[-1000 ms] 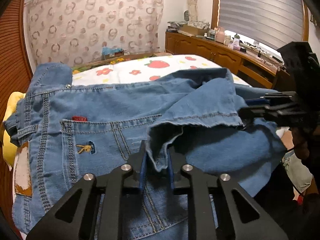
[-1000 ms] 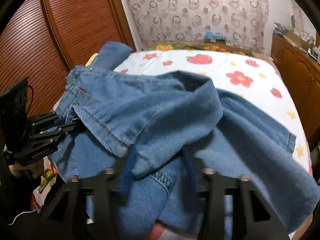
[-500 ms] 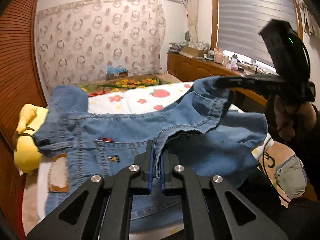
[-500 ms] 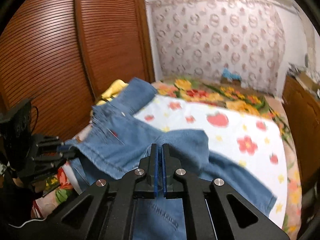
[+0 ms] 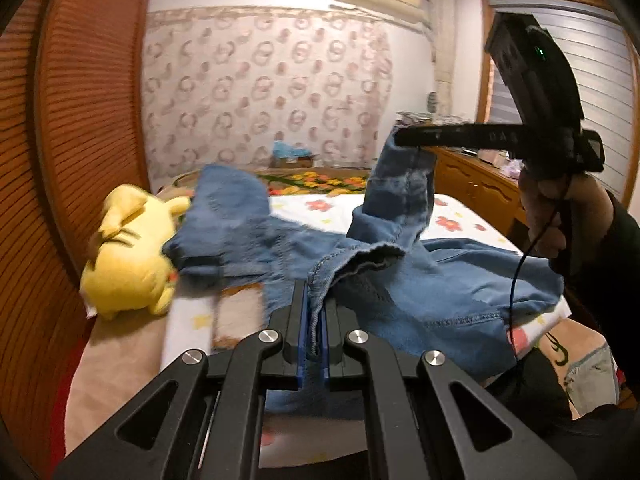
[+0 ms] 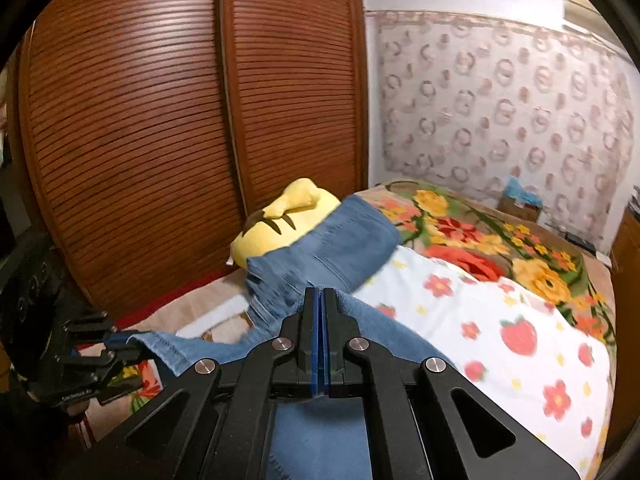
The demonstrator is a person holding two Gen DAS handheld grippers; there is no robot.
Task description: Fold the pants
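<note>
Blue jeans [image 5: 440,280] lie crumpled on the bed, their waist end [image 6: 340,240] resting against a yellow plush toy. My left gripper [image 5: 314,304] is shut on a stitched hem edge, which stands between its blue pads. It also shows at the left of the right wrist view, where the left gripper [image 6: 132,346] pinches that edge. My right gripper [image 6: 319,300] is shut, and denim hangs below it. In the left wrist view the right gripper [image 5: 402,137] holds a leg end raised well above the bed, with a person's hand [image 5: 560,208] on its handle.
The yellow plush toy [image 5: 128,252] lies at the bed's left side by brown louvred wardrobe doors [image 6: 160,120]. A white sheet with flowers and strawberries [image 6: 520,340] covers the bed. A wooden dresser [image 5: 480,188] runs along the right wall. A bag [image 5: 588,368] sits on the floor.
Both grippers have risen and drawn back, lifting the leg ends off the pile. The right gripper closed on the denim. The jeans now stretch out, and the plush toy shows.
</note>
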